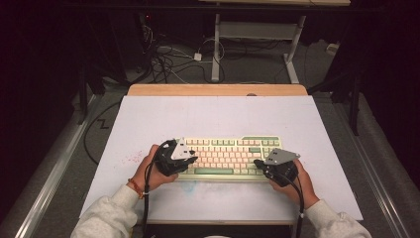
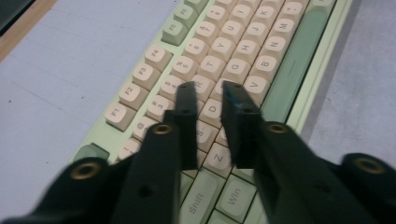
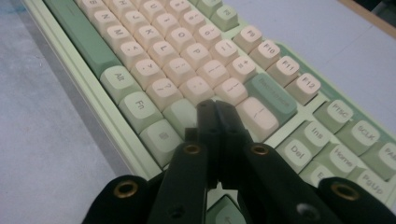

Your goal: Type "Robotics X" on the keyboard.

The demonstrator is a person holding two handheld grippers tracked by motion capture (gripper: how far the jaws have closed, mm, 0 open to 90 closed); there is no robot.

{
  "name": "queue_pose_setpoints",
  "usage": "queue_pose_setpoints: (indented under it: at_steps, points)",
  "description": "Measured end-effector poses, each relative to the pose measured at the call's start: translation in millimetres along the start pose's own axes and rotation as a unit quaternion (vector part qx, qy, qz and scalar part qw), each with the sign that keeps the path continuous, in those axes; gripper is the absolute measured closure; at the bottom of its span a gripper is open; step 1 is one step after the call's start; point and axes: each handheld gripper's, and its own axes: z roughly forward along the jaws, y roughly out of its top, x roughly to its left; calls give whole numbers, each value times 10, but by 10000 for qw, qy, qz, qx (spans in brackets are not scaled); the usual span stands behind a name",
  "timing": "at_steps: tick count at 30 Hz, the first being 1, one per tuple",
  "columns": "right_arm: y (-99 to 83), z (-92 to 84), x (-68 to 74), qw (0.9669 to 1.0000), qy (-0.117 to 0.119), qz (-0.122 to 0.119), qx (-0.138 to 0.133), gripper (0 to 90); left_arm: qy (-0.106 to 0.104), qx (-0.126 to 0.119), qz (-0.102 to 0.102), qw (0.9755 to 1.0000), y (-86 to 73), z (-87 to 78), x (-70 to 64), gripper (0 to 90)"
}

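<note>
L gripper (image 2: 207, 86) hangs over the keyboard's (image 1: 225, 156) left half, jaws parted a little with nothing between them, tips just above the R/F/D keys (image 2: 212, 109). In the high view it sits at the kbd's left end (image 1: 174, 157), held by the person's left hand (image 1: 148, 173). R gripper (image 3: 216, 106) is clenched, jaws pressed together w/ nothing in them, tips hovering at the right end of the main key block near the Enter key (image 3: 256, 117); in the high view it's at the kbd's right end (image 1: 277, 166).

Kbd lies flat on the pale mat (image 1: 148, 119), near the person's edge, roughly centred, long side across the table.

Step in hand, as I read it: poking/typing keys w/ jaw tips, one gripper per side. Can't tell if any tip actually touches a key right now.

Next move prob needs: pick one key, come straight down w/ a single tip, light press, avoid catching the neighbour key; L jaws being apart could hit two keys at once.

Containers: none on the table.
</note>
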Motion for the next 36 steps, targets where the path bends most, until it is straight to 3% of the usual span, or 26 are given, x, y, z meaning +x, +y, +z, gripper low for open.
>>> queue_pose_setpoints:
  at_steps: [3,6,9,13,22,30,32,36]
  points:
    - [22,-43,-1,10000,-20,28,-93,900,128,-102,85,9998,-23,-30,-34,618]
    - [37,-80,8,9999,-64,32,-152,897,310,-116,21,9994,-53,-49,-44,450]
    - [51,-120,12,9997,-70,-4,-232,881,482,-243,-8,9985,-96,-84,-53,343]
    - [59,-160,23,9994,-140,3,-315,844,609,-303,-24,9977,-135,-113,-62,265]
    - [61,-206,19,9989,-203,-27,-416,705,794,-336,-22,9963,-197,-156,-58,227]
    - [37,-173,18,9983,-286,107,-498,400,916,-313,-6,9953,-231,-163,-66,179]
    - [32,-159,23,9978,-390,130,-524,317,895,-312,-32,9955,-237,-165,-68,170]
    - [32,-147,24,9966,-620,189,-517,236,990,-300,-8,9946,-244,-168,-85,162]
